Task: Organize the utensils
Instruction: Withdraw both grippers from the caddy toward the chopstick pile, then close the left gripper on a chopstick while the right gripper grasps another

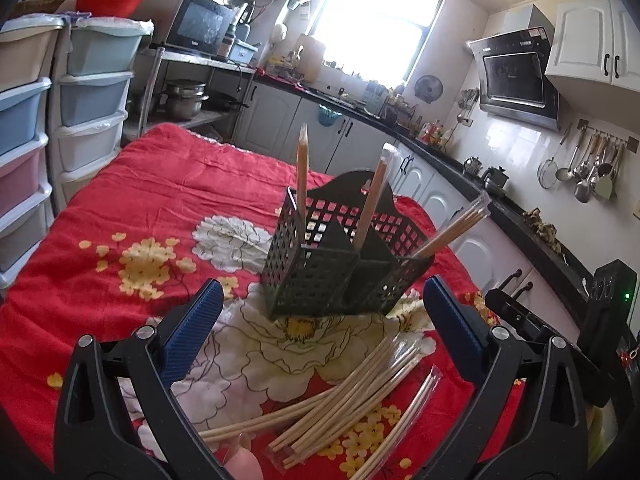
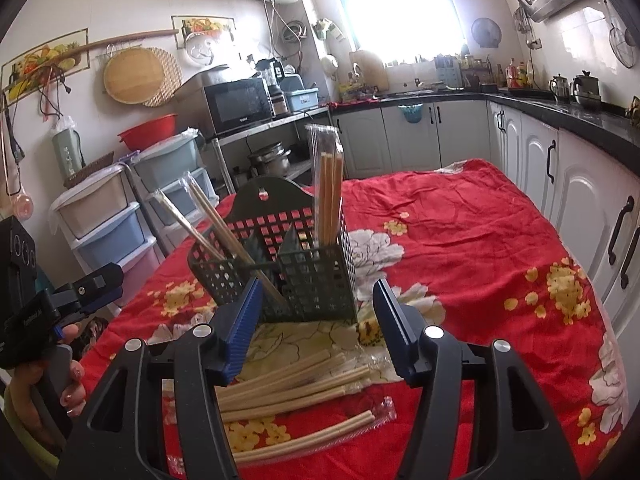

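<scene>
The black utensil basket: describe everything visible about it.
The black utensil basket looks like plastic, with grid-perforated walls, solid inner dividers forming compartments, and a taller arched back panel with a hanging hole. It stands upright on the red floral cloth. Wrapped chopstick packs stand or lean in its compartments, some tilting out over the rim. More wrapped chopsticks lie loose on the cloth in front. Neither gripper touches it.

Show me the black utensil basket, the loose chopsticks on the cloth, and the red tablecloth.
black utensil basket (image 1: 320, 284), left wrist view, front mesh wall.
loose chopsticks (image 2: 288, 384), right wrist view, mid-bundle.
red tablecloth (image 2: 460, 232), right wrist view, bare red area.
</scene>
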